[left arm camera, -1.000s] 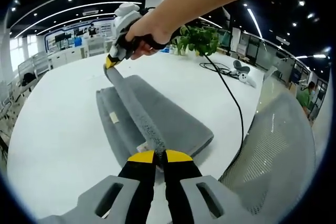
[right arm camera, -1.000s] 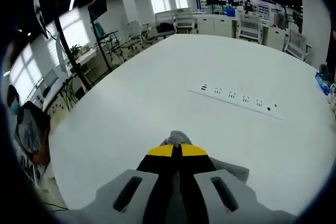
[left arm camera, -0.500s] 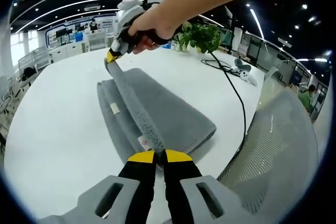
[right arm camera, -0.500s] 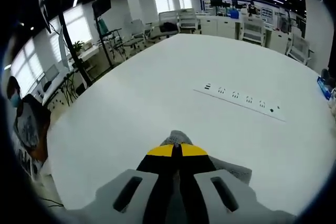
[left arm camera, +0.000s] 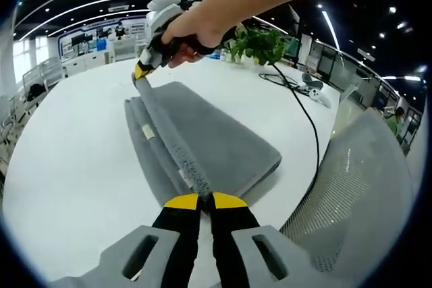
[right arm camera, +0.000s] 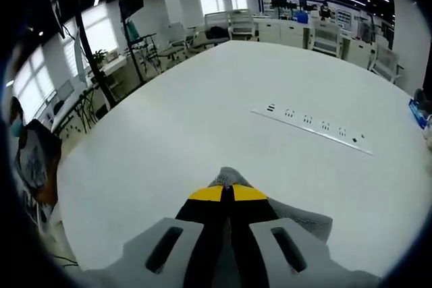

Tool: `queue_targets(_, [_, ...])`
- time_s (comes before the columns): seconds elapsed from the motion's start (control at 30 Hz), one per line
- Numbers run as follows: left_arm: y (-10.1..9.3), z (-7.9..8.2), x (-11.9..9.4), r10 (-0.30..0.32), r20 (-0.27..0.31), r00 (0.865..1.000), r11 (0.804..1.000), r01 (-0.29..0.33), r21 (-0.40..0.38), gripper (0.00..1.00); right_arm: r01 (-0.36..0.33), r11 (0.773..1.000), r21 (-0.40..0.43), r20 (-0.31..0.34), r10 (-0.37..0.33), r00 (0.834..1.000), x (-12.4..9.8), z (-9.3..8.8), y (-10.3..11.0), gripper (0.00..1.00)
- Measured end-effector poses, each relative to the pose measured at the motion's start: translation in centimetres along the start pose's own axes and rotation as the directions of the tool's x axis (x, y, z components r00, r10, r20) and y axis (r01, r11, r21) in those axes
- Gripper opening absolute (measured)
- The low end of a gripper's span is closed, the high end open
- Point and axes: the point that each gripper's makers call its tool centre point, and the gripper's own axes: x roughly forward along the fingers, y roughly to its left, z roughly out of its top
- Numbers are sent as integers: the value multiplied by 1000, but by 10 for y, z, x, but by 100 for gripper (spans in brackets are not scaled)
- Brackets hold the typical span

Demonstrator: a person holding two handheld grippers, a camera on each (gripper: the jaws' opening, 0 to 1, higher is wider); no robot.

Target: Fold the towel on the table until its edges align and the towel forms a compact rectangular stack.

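Note:
A grey towel (left arm camera: 209, 141) lies folded lengthwise on the white table (left arm camera: 67, 166). One long edge of it is lifted into a taut ridge. My left gripper (left arm camera: 205, 199) is shut on the near end of that edge. The right gripper (left arm camera: 142, 72), held by a hand (left arm camera: 192, 32), is shut on the far end. A small white label (left arm camera: 147, 132) shows on the lower layer. In the right gripper view my right gripper (right arm camera: 226, 193) is shut on a grey towel corner (right arm camera: 227, 176) that pokes past its yellow tips, above the table (right arm camera: 202, 112).
A mesh office chair (left arm camera: 351, 187) stands close at the right. A black cable (left arm camera: 307, 126) runs across the table toward a potted plant (left arm camera: 256, 45). A white power strip (right arm camera: 314, 129) lies on the table. A person (right arm camera: 30, 160) sits at the left.
The towel's lifted edge has shifted slightly toward the far side, and the lying part looks flatter and wider. Both grippers stay shut on it.

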Motion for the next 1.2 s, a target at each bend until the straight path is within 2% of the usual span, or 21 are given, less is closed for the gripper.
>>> queue_targets(0.43, [6, -11, 6, 2, -20, 1000, 1000, -2, -14, 5, 10, 1000, -12, -7, -10, 1000, 16, -5, 1, 0])
queue_targets(0.63, [8, -15, 11, 2, -29, 1000, 999, -1, 41, 5, 15, 1000, -12, -8, -15, 1000, 20, -7, 2, 0])
queue_targets(1.2, [17, -29, 11, 4, -49, 999, 1000, -5, -19, 7, 41, 999, 32, -8, -41, 999, 36, -12, 0, 0])
